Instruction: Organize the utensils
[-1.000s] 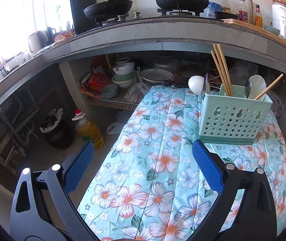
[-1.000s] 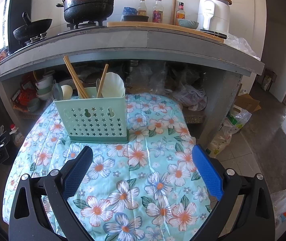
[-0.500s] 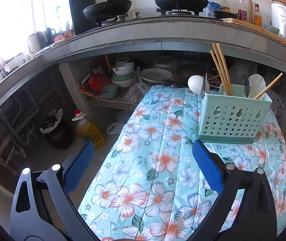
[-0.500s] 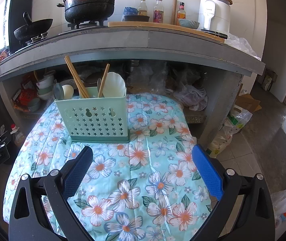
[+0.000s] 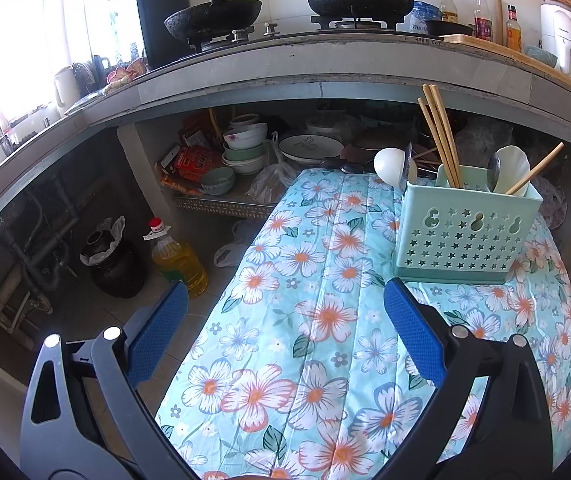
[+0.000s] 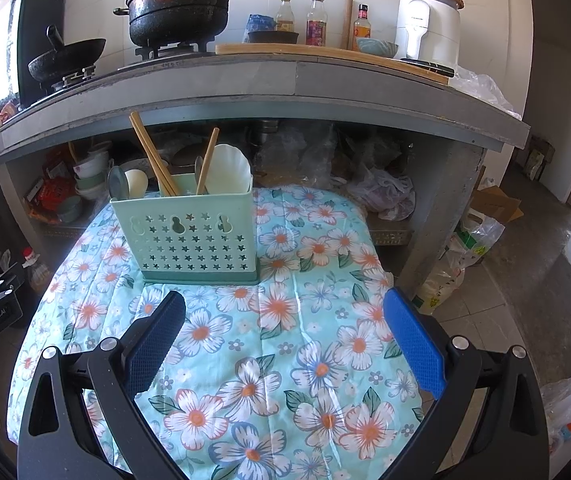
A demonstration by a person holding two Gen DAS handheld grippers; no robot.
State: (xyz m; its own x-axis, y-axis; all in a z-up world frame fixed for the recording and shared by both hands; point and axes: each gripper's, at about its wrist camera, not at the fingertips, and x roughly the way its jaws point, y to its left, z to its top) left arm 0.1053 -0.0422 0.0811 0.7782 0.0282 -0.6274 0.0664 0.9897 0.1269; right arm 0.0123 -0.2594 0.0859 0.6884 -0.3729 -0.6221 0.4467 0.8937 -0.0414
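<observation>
Right gripper above a flower-patterned cloth covering the tabletop, jaws spread wide with nothing between the blue pads. A mint-green perforated utensil holder stands upright on the cloth ahead, well apart from the jaws. It contains wooden chopsticks, leaning left, a single chopstick, a white scalloped spoon, and at the left end a metal spoon beside a white ladle. Behind, a concrete counter carries a black pot and a wok.

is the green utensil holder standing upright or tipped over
Upright. The green utensil holder sits flat on its base on the floral cloth, with chopsticks and spoons sticking out of its open top.
</observation>
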